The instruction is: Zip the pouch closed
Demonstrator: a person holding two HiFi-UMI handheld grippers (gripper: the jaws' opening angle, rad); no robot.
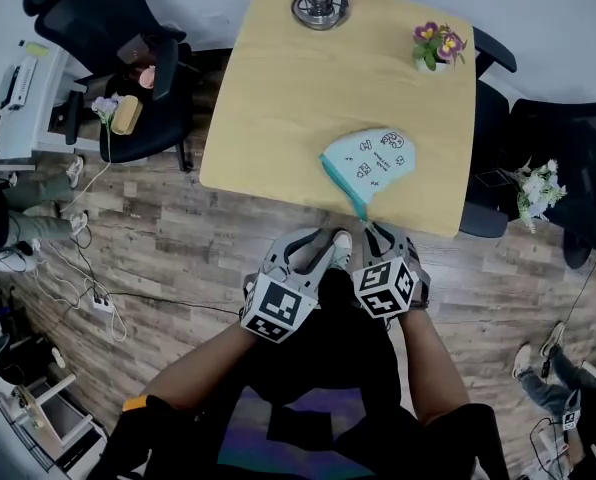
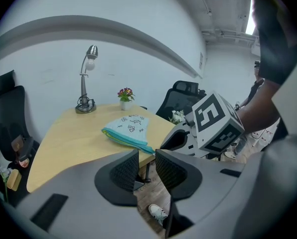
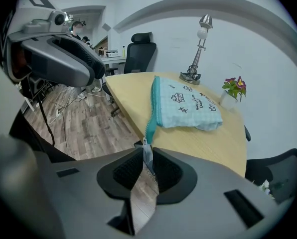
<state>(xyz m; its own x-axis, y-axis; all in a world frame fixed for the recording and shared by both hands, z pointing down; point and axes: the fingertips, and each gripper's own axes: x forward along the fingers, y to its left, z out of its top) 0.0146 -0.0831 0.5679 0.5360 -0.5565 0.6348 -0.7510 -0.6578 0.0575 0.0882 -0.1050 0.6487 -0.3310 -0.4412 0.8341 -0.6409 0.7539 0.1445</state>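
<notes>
A pale blue pouch [image 1: 371,159] with small drawings lies near the front edge of the wooden table [image 1: 278,88]. Its teal zipper [image 1: 340,183] runs along the left side and sticks out past the table edge. My right gripper [image 1: 376,236] is shut on the zipper's end tab [image 3: 147,152], just off the table's edge. Left of it, my left gripper [image 1: 308,251] stands slightly open over the floor, holding nothing. In the left gripper view the pouch [image 2: 128,127] lies ahead of the empty jaws.
A desk lamp [image 1: 320,4] and a small flower pot [image 1: 435,46] stand at the table's far side. Black office chairs [image 1: 128,58] flank the table, another [image 1: 493,118] on the right. Cables lie on the wood floor [image 1: 128,268].
</notes>
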